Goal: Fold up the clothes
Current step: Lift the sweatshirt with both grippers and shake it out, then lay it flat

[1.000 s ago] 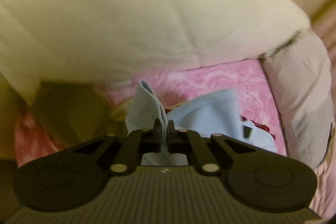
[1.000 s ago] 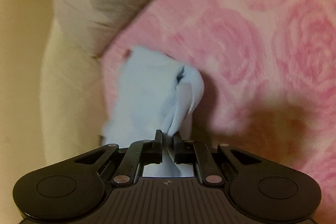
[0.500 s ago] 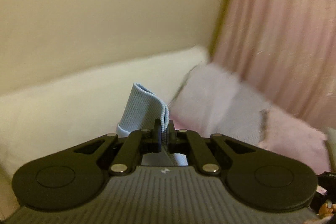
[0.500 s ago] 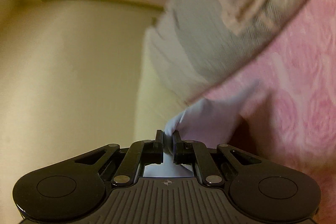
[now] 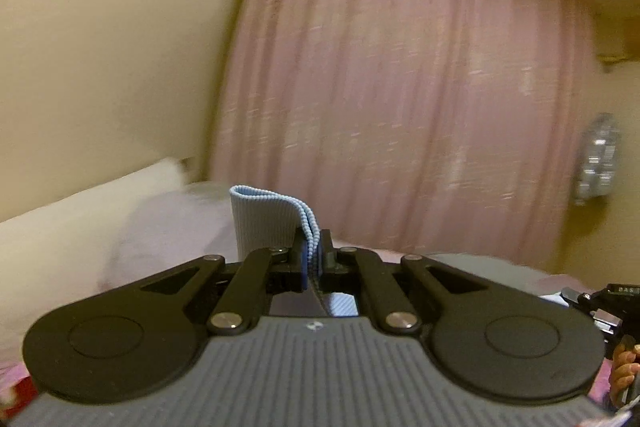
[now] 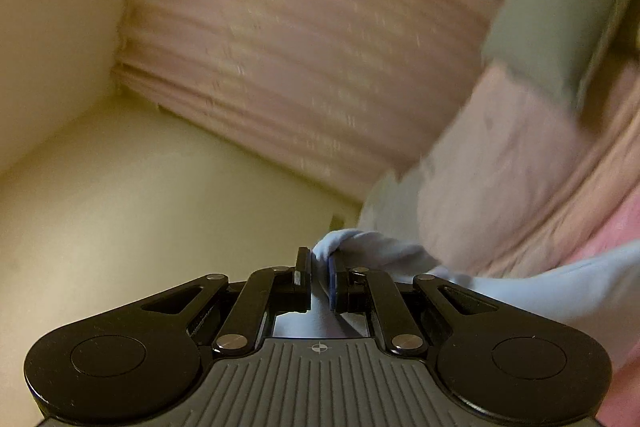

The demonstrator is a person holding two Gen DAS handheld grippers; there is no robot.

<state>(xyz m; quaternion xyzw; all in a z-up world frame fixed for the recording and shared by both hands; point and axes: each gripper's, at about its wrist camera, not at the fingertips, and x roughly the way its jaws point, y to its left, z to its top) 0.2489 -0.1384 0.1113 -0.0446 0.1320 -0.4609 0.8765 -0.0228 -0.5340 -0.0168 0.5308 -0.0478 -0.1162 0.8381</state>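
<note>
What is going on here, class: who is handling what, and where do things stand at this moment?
A person holds a gripper in each hand and is folding a light blue garment. The left gripper is shut on its ribbed band; the right gripper is shut on a bunched edge. Both point up toward the pink curtain and wall, so the garment looks lifted off the pink bedspread. No fold is visible.

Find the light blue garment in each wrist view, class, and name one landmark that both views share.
Left wrist view: the light blue garment shows as a ribbed band at centre, pinched in the left tool.
Right wrist view: it bunches at the right tool and trails off to the lower right edge.
Shared landmark: the pink curtain.
</note>
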